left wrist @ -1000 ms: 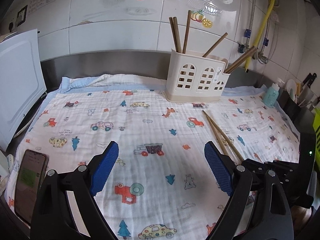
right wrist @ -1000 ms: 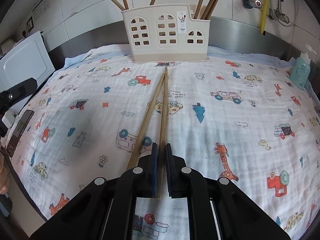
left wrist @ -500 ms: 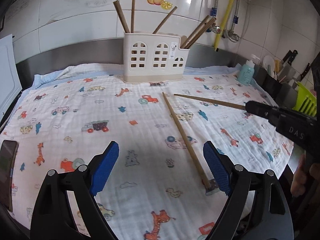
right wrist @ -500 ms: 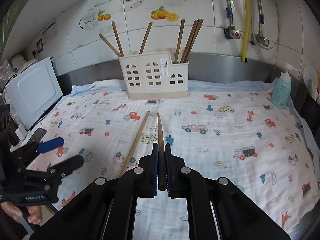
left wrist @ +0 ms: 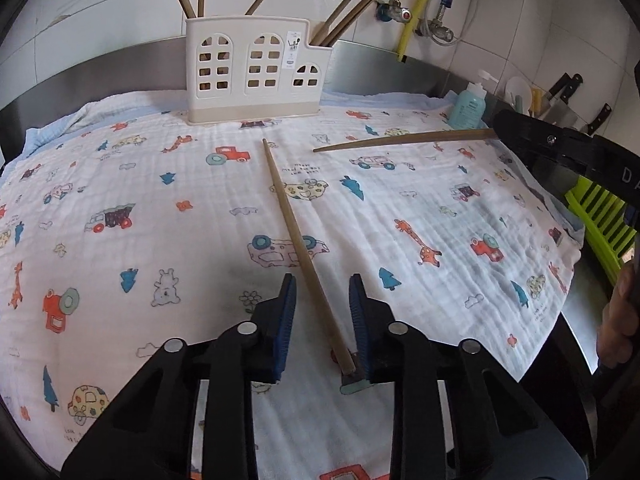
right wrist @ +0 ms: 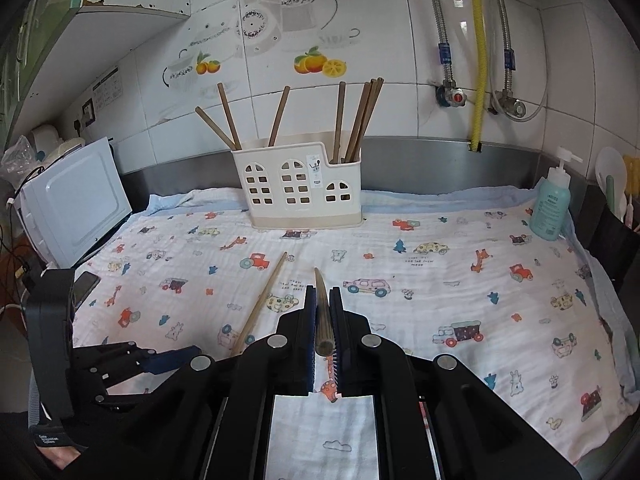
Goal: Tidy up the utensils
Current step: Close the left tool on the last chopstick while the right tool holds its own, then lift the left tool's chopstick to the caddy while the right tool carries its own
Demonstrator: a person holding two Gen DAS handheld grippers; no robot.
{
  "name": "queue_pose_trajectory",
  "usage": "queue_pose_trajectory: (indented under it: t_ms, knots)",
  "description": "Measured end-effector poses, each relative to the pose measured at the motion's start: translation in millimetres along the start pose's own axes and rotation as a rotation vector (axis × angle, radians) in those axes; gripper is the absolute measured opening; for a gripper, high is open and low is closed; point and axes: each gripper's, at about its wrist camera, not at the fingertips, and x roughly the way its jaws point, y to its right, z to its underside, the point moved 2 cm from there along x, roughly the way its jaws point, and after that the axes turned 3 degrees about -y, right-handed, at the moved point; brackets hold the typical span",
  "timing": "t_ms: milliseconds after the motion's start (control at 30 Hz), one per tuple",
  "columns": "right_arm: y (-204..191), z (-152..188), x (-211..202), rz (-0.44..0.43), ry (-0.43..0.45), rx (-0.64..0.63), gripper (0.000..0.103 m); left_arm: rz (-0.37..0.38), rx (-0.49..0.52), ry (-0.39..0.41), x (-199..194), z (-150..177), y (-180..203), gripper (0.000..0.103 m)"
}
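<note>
A cream utensil holder (left wrist: 256,72) with several wooden chopsticks stands at the back of the cloth; it also shows in the right wrist view (right wrist: 302,186). One chopstick (left wrist: 300,240) lies on the cloth, its near end between the fingers of my left gripper (left wrist: 322,292), which is partly closed around it with gaps on both sides. My right gripper (right wrist: 322,300) is shut on a second chopstick (right wrist: 320,308) and holds it above the cloth; the same stick shows in the left wrist view (left wrist: 404,140). The lying chopstick shows in the right wrist view (right wrist: 262,304).
A patterned cloth (right wrist: 440,280) covers the counter. A teal soap bottle (right wrist: 552,204) stands at the right back. A white appliance (right wrist: 68,204) and a phone (right wrist: 86,284) sit on the left. Knives (left wrist: 564,88) and a green rack (left wrist: 600,216) are on the right.
My left gripper moved to the lying chopstick and its fingers narrowed around the near end. My right gripper lifted its chopstick higher off the cloth.
</note>
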Motion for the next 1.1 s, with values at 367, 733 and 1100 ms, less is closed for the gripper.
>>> queue_pose_trajectory:
  t_ms: [367,733,1100]
  knots:
    - [2,-2,1,-0.012,0.003,-0.006,0.007,-0.055,-0.02,-0.048,21,1,1,0.019]
    - [-2,-9,-2,-0.017,0.018,-0.021,0.007,-0.114,0.018,-0.026,6,-15,-2,0.006]
    - [-6,-48,-10,-0.079,0.032,-0.036,0.007,-0.079,-0.009,0.189,-46,-67,-25,0.006]
